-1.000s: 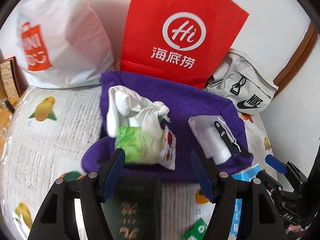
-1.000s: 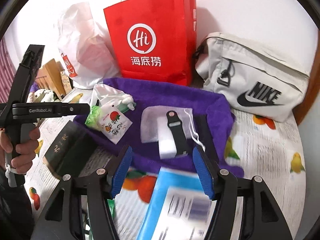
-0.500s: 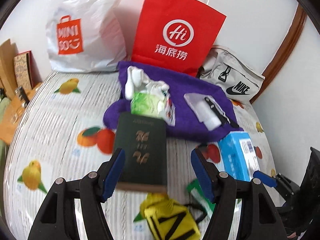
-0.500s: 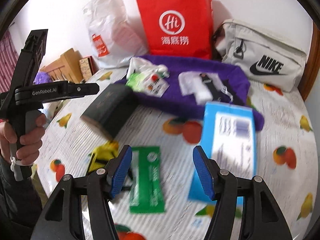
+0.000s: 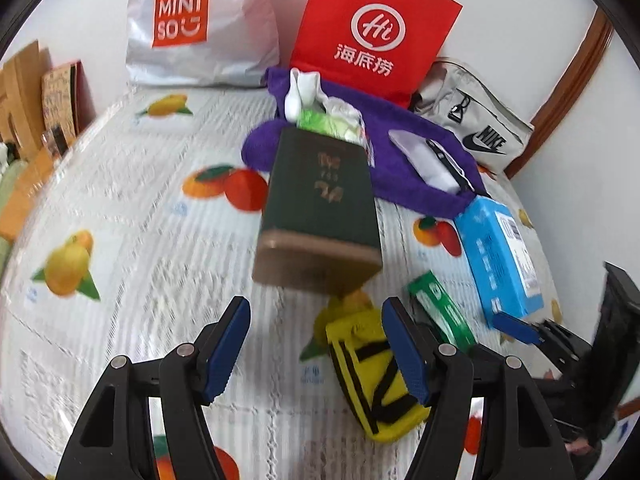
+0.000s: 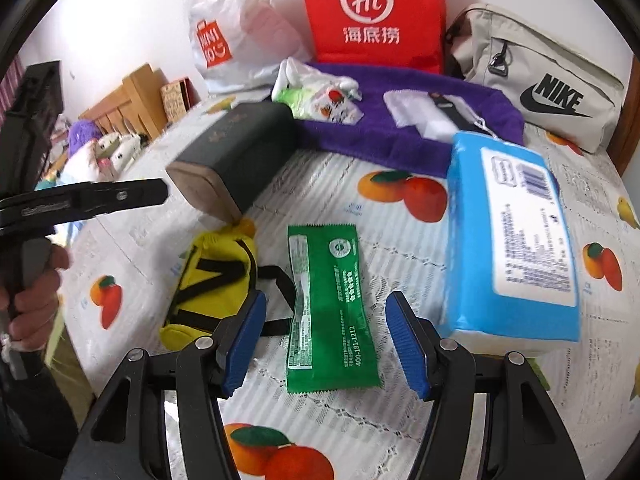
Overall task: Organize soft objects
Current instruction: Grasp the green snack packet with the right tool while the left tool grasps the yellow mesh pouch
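Left wrist view: our left gripper (image 5: 316, 344) hangs w/ jaws apart, holding nothing, over the fruit-print tablecloth (image 5: 132, 208). The yellow pouch (image 5: 372, 376) lies just ahead, partly under the right jaw — probably next pick; we'd centre over it first. The dark box (image 5: 320, 208) touches its far end & crowds the approach.

Right wrist view: right gripper (image 6: 326, 340) also spread wide, empty, straddling the green packet (image 6: 328, 308). Blue tissue pack (image 6: 512, 236) sits just beside, toward the right edge; purple towel (image 6: 400, 136) w/ small items at the back edge.
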The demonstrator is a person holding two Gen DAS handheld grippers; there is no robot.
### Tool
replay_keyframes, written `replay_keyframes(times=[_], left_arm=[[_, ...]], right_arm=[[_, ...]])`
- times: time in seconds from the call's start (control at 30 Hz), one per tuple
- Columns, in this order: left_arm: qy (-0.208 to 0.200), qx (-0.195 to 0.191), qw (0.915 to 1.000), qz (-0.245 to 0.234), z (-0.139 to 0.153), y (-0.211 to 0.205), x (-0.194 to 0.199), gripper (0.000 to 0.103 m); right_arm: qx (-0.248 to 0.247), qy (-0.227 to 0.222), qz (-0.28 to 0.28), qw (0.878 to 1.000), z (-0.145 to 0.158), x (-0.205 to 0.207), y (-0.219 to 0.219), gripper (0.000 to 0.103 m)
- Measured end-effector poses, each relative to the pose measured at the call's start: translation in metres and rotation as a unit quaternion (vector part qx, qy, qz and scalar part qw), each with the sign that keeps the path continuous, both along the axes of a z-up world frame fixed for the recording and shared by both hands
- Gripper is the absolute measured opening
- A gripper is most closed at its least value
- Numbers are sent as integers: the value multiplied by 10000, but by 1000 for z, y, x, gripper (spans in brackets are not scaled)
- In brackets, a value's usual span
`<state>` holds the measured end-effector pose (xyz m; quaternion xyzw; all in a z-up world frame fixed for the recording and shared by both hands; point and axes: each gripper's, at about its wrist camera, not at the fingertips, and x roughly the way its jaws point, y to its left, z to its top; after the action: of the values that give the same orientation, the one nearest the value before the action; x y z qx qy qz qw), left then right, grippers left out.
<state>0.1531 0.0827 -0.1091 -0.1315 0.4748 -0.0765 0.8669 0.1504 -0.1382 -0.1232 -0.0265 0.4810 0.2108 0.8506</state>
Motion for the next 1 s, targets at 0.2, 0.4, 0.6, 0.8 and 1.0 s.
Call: replay_keyframes(times=[0.2, 0.4, 0.6, 0.8, 1.0], left_arm=[[96, -158, 9998, 18, -21, 8, -7, 66], [158, -233, 9996, -24, -30, 9, -8, 66], [168, -208, 9996, -32, -30, 7, -11, 66], [243, -145, 9995, -136, -31, -8, -16, 66], [455, -331, 9981, -247, -39, -30, -16, 71]], right_arm=[[-95, 175, -156, 9997, -18, 7, 5, 58], [-138, 178, -266, 9994, -24, 12, 4, 41], [71, -6, -217, 9997, -7, 0, -3, 37], [54, -119, -230, 9997, 5, -27, -21, 37], [-181, -160, -428, 9988, -1, -56, -44, 37]])
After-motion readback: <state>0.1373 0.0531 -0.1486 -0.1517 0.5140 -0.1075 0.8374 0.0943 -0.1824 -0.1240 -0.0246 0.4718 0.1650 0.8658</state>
